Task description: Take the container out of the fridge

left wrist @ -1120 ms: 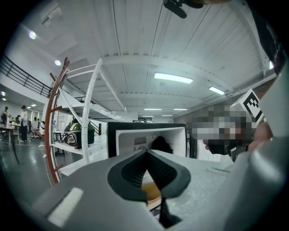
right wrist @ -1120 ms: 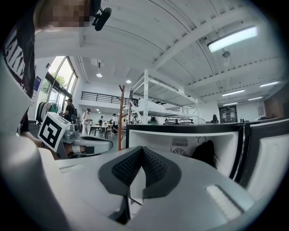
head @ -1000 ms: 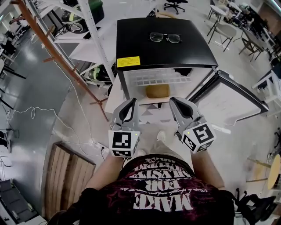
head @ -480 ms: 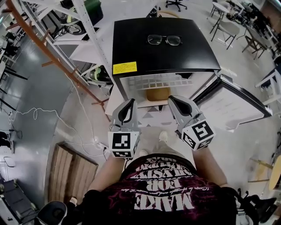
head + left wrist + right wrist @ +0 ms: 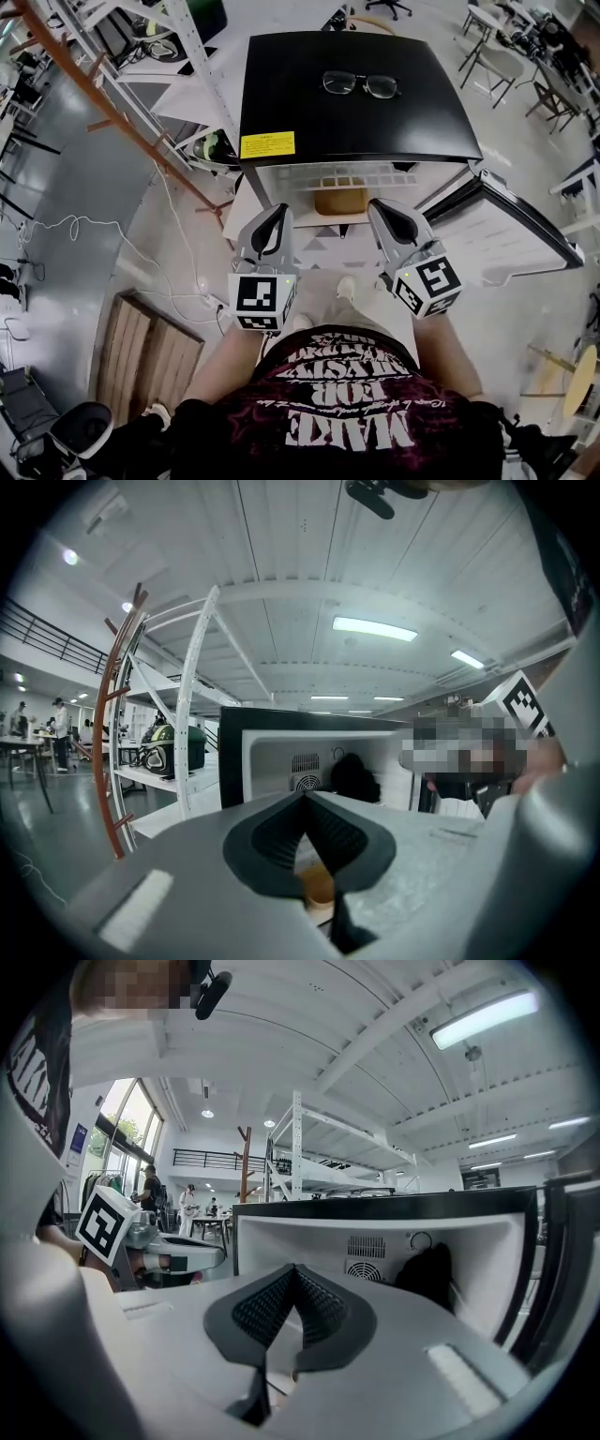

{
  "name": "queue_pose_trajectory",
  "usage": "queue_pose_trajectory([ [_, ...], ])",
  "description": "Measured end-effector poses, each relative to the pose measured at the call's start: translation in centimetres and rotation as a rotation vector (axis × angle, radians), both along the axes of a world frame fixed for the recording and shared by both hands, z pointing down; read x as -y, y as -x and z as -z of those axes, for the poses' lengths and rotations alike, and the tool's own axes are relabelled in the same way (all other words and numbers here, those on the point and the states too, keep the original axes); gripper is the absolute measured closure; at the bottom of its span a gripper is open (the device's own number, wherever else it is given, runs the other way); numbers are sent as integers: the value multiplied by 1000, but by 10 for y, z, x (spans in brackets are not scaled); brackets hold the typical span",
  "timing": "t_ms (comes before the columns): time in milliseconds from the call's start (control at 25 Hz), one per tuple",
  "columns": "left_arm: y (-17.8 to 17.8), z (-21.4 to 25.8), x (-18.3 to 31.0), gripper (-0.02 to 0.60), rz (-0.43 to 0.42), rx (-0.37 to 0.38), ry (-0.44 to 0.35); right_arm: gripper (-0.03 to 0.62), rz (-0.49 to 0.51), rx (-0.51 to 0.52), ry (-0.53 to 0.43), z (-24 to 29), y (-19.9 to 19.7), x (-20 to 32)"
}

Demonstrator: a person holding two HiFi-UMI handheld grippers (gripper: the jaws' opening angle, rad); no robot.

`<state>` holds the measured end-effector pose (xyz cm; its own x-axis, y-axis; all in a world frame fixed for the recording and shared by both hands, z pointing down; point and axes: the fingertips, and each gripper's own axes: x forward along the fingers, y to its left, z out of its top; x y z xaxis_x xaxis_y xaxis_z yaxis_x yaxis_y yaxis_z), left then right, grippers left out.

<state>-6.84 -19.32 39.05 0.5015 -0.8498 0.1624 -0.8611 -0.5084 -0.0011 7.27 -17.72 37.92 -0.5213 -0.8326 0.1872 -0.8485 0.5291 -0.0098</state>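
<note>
Looking along my left gripper [image 5: 305,797], I see its jaws closed together with nothing in them, and my right gripper [image 5: 295,1269] is the same. The container [image 5: 339,200] lies ahead, between both grippers and apart from them, inside the open fridge [image 5: 347,112].

**Fridge mouth open, door swung clear to the right**

The fridge [image 5: 352,94] faces the person with its door [image 5: 511,230] swung well out on the right, so the front opening is unblocked. Inside, a white wire shelf [image 5: 342,175] spans the width. The tan container [image 5: 340,200] sits below it, near the front. A dark bulky thing [image 5: 427,1274] fills the rear right corner. On the left, a metal rack [image 5: 202,84] stands close beside the fridge.
</note>
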Motion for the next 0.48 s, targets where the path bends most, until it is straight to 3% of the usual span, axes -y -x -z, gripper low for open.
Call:
queue_pose_trajectory([
  [480,-18,-8,15,581,-14,0,22,566,1,1,29,-10,-14,15],
])
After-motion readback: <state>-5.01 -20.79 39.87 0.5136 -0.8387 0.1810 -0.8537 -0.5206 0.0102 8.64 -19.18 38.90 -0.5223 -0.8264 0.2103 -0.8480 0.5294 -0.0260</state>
